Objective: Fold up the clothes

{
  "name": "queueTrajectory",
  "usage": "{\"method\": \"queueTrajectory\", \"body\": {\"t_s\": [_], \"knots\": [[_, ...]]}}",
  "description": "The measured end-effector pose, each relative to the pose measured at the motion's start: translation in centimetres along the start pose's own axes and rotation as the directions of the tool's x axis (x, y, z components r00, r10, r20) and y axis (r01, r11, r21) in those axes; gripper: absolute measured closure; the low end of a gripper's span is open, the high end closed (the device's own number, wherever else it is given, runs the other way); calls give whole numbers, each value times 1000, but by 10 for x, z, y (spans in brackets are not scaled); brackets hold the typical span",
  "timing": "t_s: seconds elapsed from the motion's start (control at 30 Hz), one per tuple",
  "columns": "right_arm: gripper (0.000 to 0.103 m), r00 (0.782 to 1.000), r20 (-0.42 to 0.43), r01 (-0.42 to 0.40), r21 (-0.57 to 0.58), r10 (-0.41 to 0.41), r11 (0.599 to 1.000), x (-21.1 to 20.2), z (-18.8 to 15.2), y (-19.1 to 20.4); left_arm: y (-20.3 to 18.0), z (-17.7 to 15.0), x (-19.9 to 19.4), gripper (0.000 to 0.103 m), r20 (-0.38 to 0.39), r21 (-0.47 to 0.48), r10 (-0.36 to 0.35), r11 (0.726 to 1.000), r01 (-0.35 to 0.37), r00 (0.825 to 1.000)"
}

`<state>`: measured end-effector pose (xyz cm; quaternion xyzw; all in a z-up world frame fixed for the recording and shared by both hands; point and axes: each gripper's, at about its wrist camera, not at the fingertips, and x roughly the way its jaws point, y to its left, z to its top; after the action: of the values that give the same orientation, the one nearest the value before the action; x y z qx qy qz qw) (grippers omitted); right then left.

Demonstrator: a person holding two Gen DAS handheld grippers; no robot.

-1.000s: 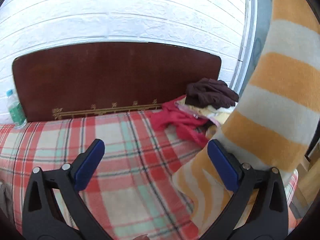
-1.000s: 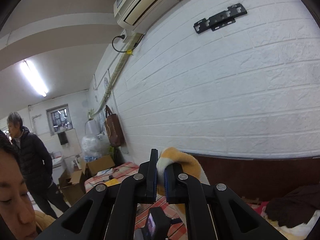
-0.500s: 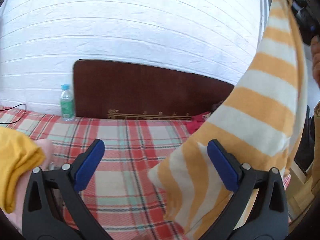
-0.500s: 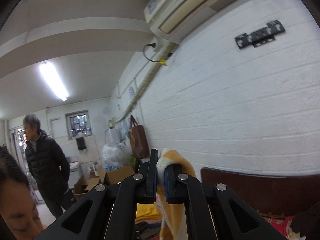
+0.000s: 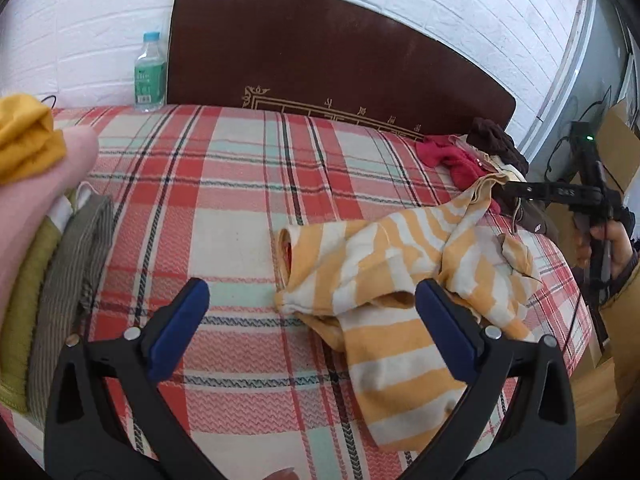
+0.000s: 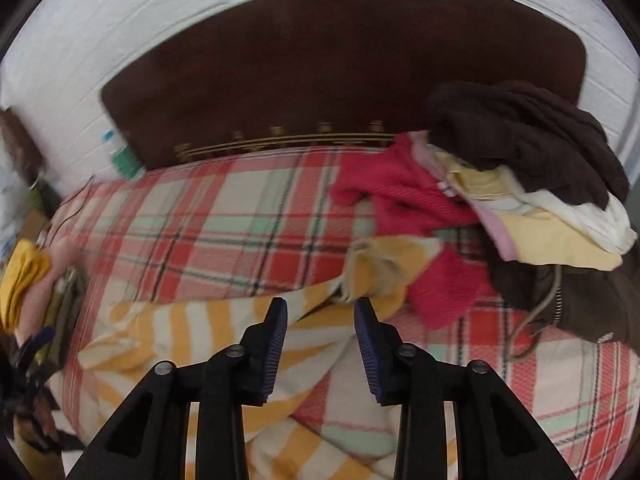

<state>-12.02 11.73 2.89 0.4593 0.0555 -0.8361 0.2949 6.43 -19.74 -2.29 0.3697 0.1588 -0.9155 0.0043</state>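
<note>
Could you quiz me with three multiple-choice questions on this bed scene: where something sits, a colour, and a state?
1. Where does the water bottle stand?
A. by the wall left of the headboard
B. on the clothes pile
C. on the floor

2. What colours is the striped garment?
A. blue and grey
B. orange and white
C. green and black

3. How does the striped garment lie?
A. neatly folded
B. hanging in the air
C. crumpled on the plaid bedcover

Answers: 1 A, it stands beside the headboard's left edge; 2 B, its stripes show so; 3 C, it lies bunched and unfolded.
</note>
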Motion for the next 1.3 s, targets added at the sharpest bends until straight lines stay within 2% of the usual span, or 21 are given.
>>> {"method": "queueTrajectory", "body": {"t_s": [0.07,0.13,0.17,0.23,0.33,0.43,0.5,0.53,0.57,0.67,0.73,0.83,0.97,1.1,1.17,1.23,1.3], "knots": [[39,992,25,-118,-136,122,984,-20,-21,42,6,-8,2,0,-9,-29,-4,1000,4,1000],[27,975,9,-210,-270,221,939,-29,-45,88,12,-14,2,0,-14,-58,-6,998,5,1000],[21,967,-26,-248,-337,254,908,-28,-59,113,15,-16,2,0,-15,-76,-3,997,2,1000],[21,959,-106,-283,-439,263,853,-16,-86,157,21,-18,1,0,-12,-104,4,995,-5,1000],[21,962,-177,-271,-578,206,770,12,-122,203,29,-21,-9,0,8,-129,16,991,-15,1000],[25,968,-206,-247,-658,145,711,38,-146,225,35,-25,-19,0,24,-146,28,989,-24,999],[60,970,-221,-230,-699,102,677,55,-157,235,38,-27,-23,0,28,-157,33,987,-28,999],[88,969,-232,-224,-679,85,700,57,-153,234,39,-28,-25,0,30,-161,35,986,-29,999],[91,964,-241,-243,-628,112,740,54,-143,224,41,-30,-27,0,33,-166,34,986,-28,999],[94,960,-180,-276,-465,216,841,22,-103,183,42,-32,-30,0,34,-167,25,986,-19,999],[94,956,-91,-291,-373,277,881,-14,-76,149,37,-32,-26,0,27,-149,12,989,-8,1000],[94,956,55,-264,-273,289,925,-68,-43,100,24,-30,-15,0,5,-109,-14,994,14,1000],[94,952,202,-197,-166,229,966,-114,-7,51,-4,-29,9,0,-38,-30,-27,999,25,999],[94,950,277,-133,-49,142,990,-142,14,-5,-25,-32,31,0,-78,24,-17,1000,19,997],[94,957,280,-76,7,71,997,-145,22,-32,-30,-32,38,0,-92,42,-11,999,15,996],[94,971,237,26,36,-33,999,-139,23,-55,-34,-33,45,0,-109,57,-2,998,8,994],[92,976,157,142,61,-150,988,-114,23,-75,-34,-33,53,0,-126,66,8,998,1,992]]}}
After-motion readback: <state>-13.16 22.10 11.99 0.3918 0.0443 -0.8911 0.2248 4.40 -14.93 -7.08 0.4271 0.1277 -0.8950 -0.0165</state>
